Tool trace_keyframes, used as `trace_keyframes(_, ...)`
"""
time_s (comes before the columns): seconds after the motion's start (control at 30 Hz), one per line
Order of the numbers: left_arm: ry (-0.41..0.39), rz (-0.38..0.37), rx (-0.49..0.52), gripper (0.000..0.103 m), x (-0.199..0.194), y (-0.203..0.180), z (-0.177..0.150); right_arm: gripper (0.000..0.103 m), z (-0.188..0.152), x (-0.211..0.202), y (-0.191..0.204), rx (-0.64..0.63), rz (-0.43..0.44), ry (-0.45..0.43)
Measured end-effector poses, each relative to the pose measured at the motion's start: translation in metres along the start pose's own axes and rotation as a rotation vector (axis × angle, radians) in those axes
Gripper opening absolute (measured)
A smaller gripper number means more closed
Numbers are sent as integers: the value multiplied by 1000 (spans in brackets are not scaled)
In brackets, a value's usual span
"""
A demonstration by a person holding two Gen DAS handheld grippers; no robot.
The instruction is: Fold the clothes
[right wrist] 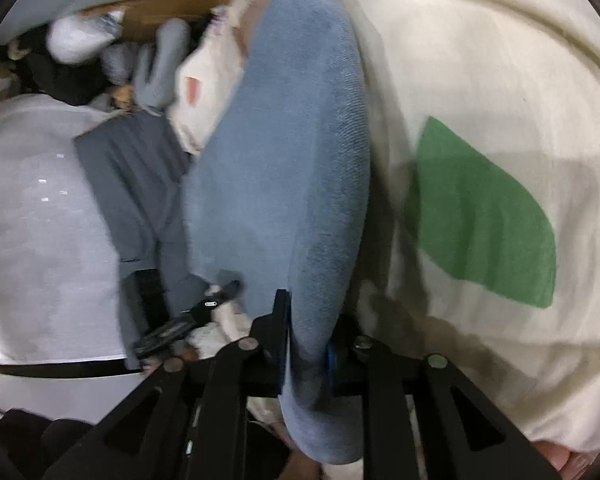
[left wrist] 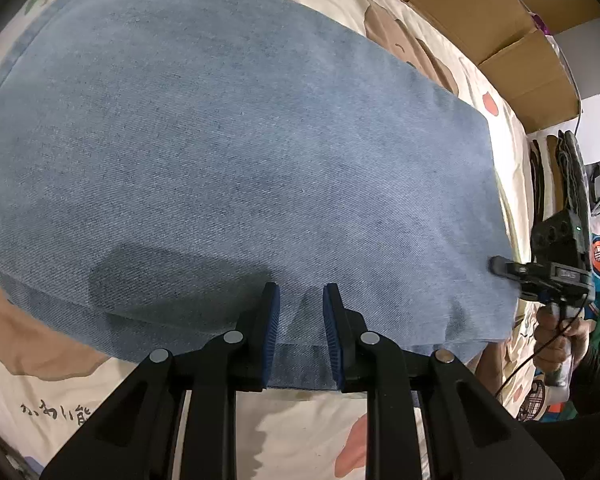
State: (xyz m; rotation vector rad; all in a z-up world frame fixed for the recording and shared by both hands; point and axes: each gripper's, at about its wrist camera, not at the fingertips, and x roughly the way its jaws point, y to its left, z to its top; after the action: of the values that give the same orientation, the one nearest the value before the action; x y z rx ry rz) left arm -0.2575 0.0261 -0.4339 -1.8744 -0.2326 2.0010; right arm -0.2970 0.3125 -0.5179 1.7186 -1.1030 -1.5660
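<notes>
A light blue denim garment (left wrist: 236, 152) lies spread flat on the printed bed sheet (left wrist: 36, 392). My left gripper (left wrist: 301, 300) stands at its near edge, and a narrow ridge of denim is pinched between the blue pads (left wrist: 270, 320). At the garment's right corner, my right gripper (left wrist: 500, 267) comes in from the side, held by a hand (left wrist: 560, 336). In the right wrist view a thick fold of the denim (right wrist: 284, 168) runs upward from between the fingers of the right gripper (right wrist: 310, 312), which is shut on it.
Cardboard boxes (left wrist: 500, 12) line the far right side of the bed. A stack of folded clothes (left wrist: 560, 176) stands at the right. The right wrist view shows cream cloth with a green patch (right wrist: 480, 216), a grey garment (right wrist: 132, 168) and white fabric (right wrist: 36, 216).
</notes>
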Motion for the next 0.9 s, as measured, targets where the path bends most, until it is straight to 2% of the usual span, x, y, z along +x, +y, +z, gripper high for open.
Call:
trace_keyframes(0.13, 4, 3, 9, 22, 1, -2, -1, 19, 7, 20, -2, 5, -40, 26)
trace_keyframes(0.3, 14, 4, 12, 22, 1, -3, -2, 10, 10, 25, 3, -31, -94, 19)
trace_keyframes(0.57, 6, 13, 38, 22, -8, -3, -7, 7, 5, -1, 17, -12, -36, -33)
trace_keyframes(0.77, 2, 10, 40, 22, -8, -8, -12, 7, 12, -15, 35, -10, -35, -83)
trace_keyframes(0.9, 2, -5, 53, 22, -15, -8, -22, 7, 16, -41, 24, -7, -47, -87)
